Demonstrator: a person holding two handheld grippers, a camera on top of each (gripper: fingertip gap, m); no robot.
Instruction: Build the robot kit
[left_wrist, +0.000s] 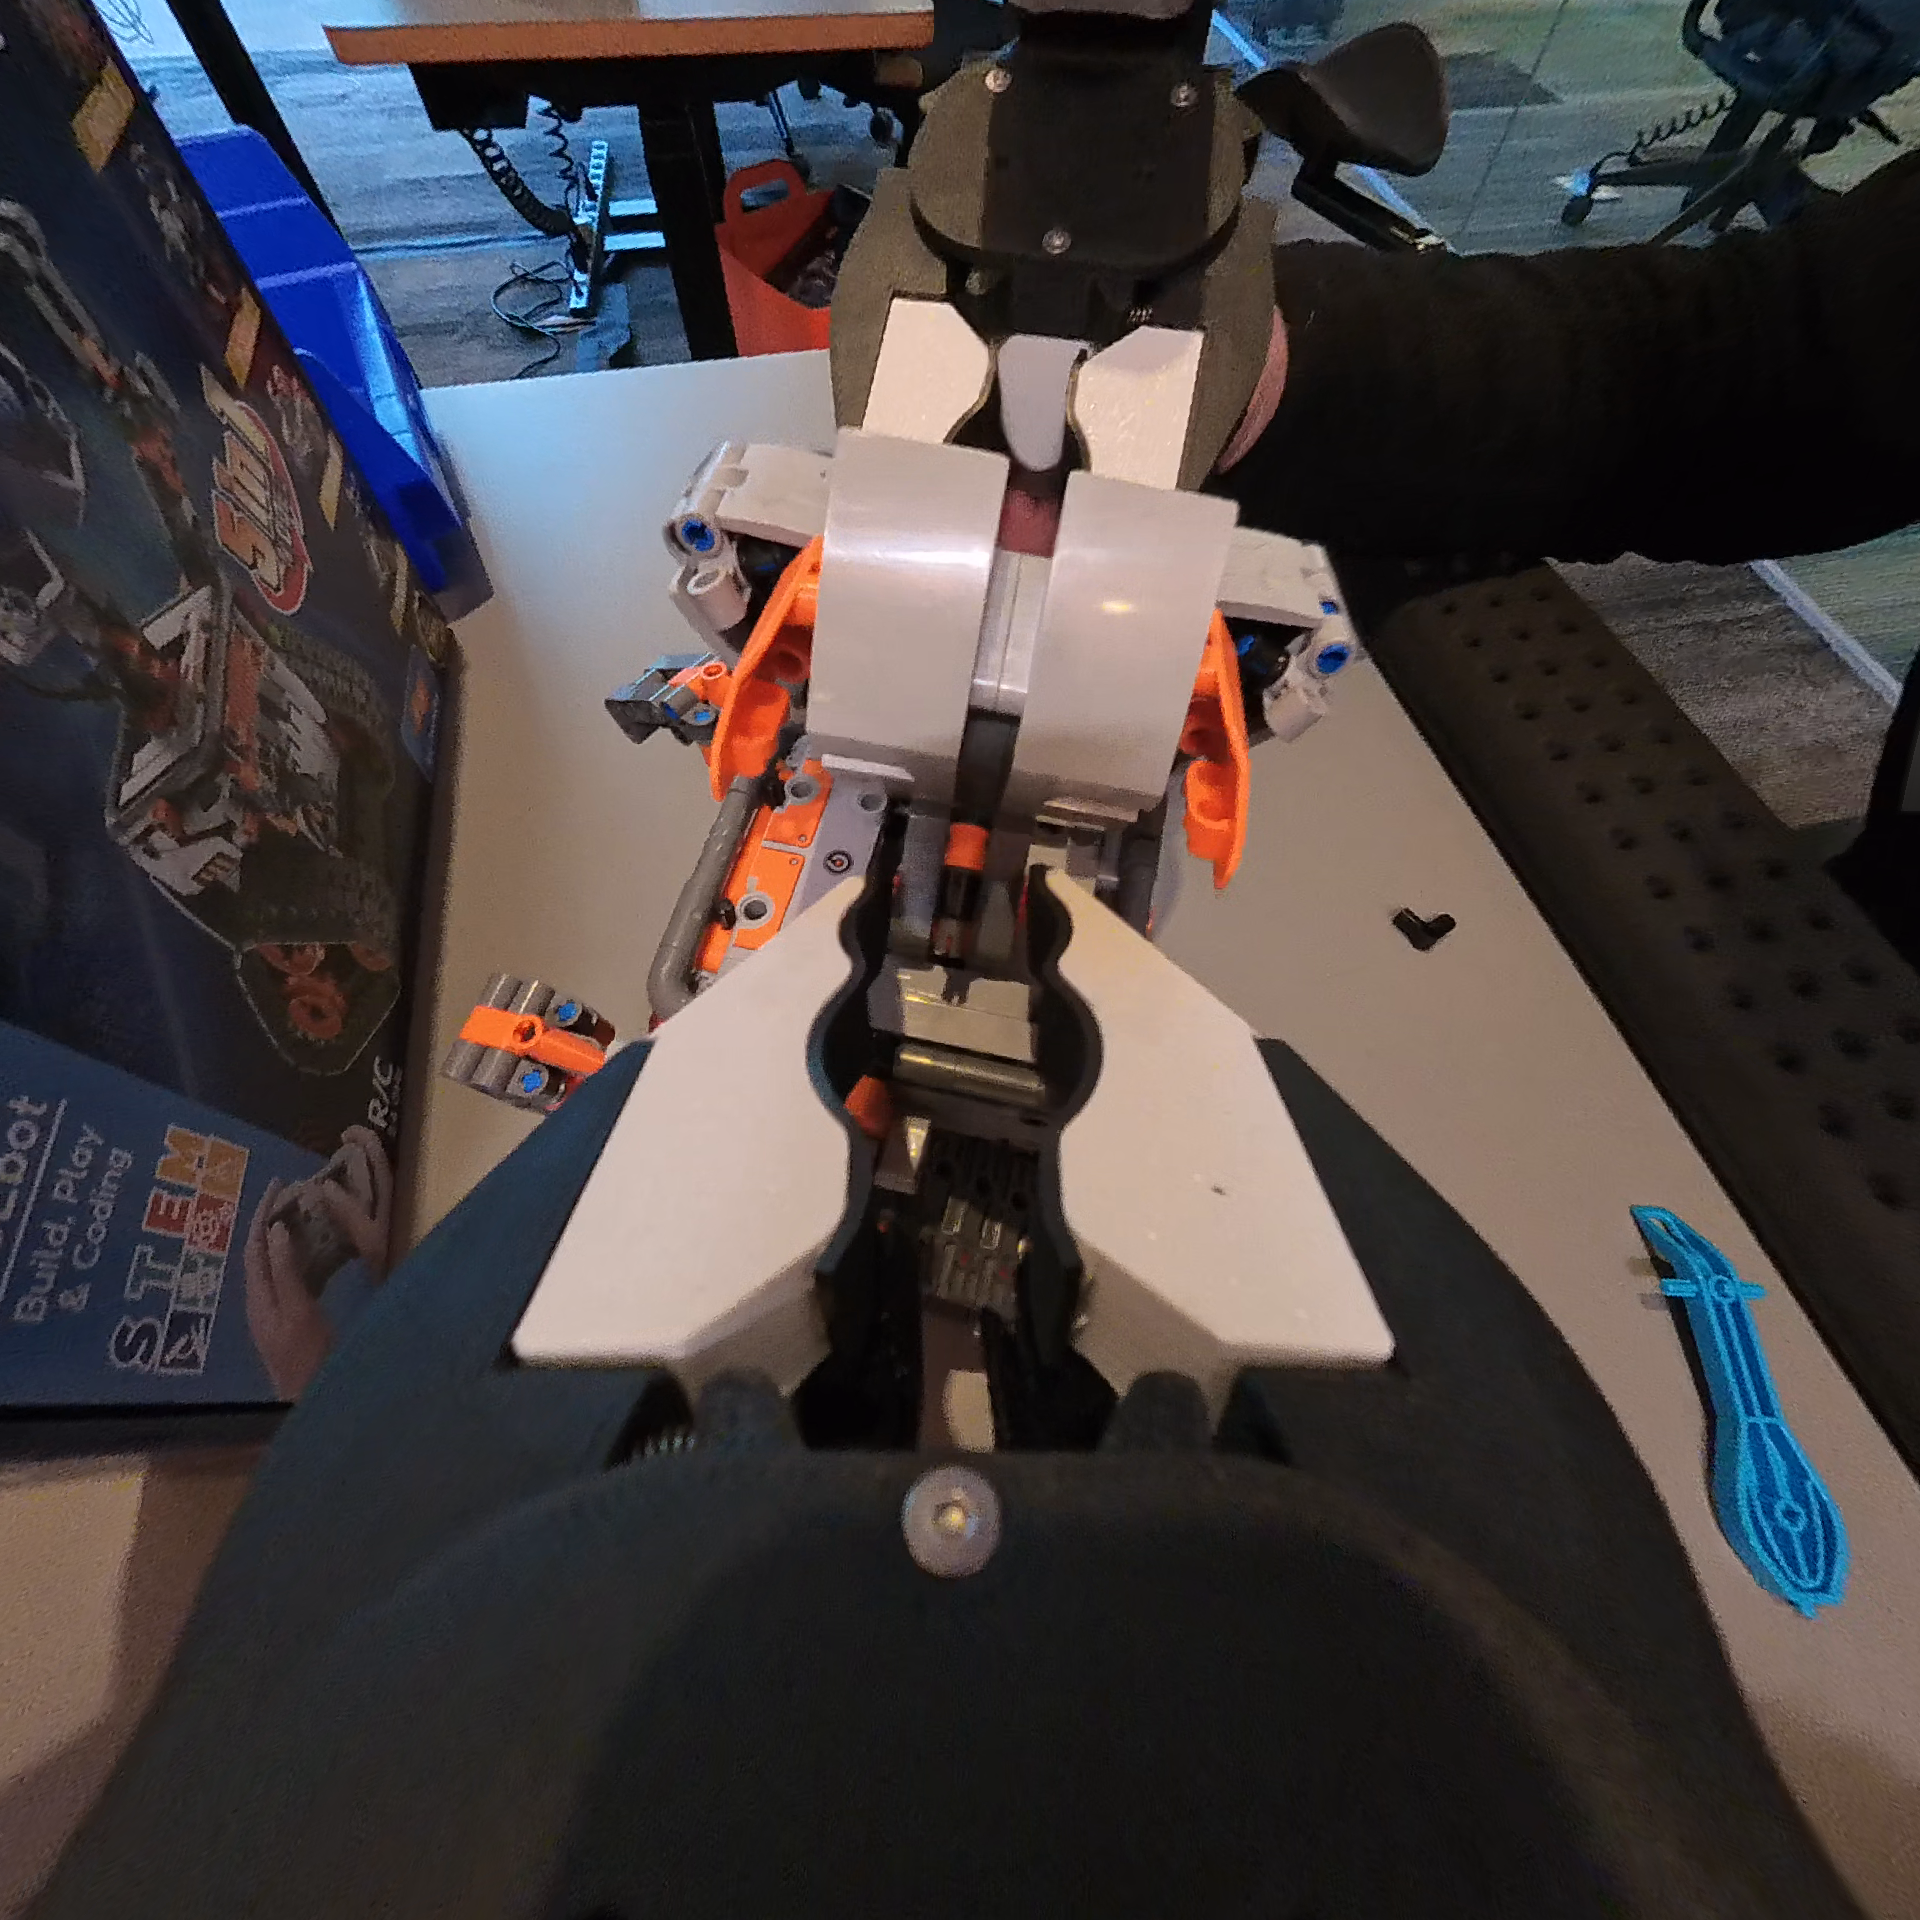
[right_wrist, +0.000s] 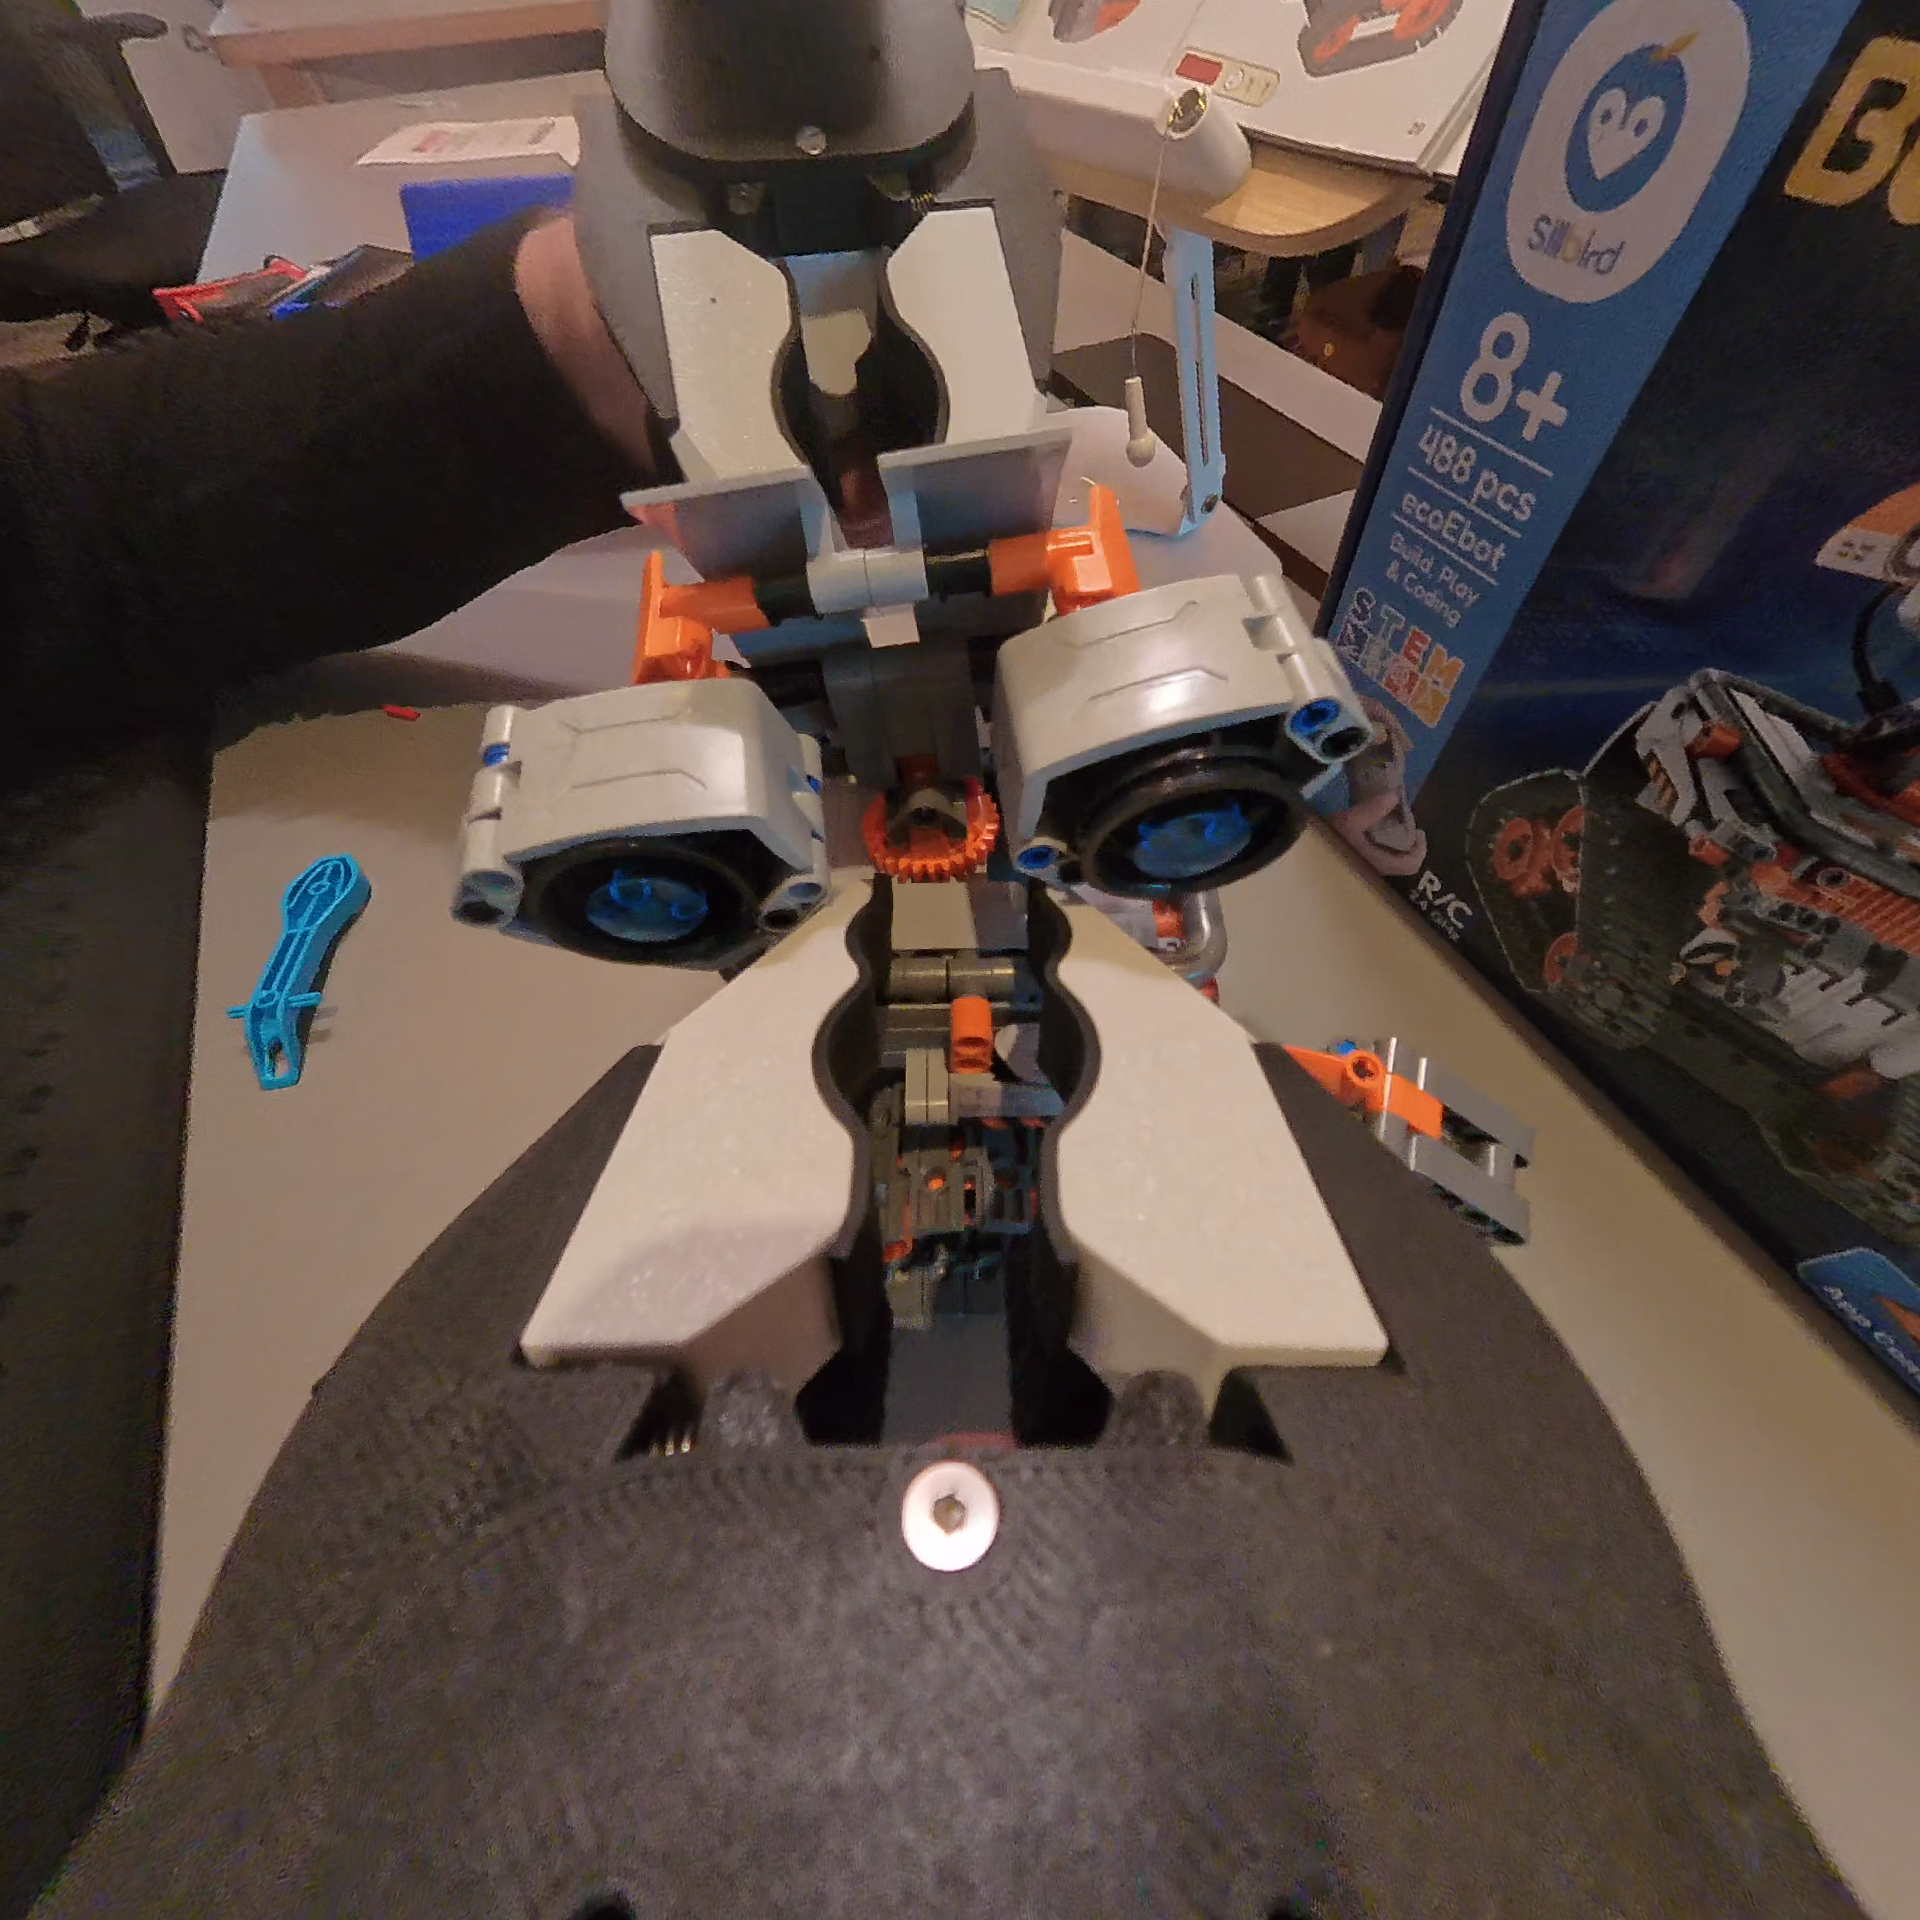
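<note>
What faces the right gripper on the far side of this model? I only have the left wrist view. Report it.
Observer: The model shows it two grey motor housings with blue hubs, side by side, close to the right gripper.
Operator: Tell me what sits between them.
Observer: An orange gear, centred just beyond the right gripper's fingertips.
Operator: Now look past my left gripper.
Observer: Behind the left gripper, an open booklet with printed pictures lies farther back.
</note>
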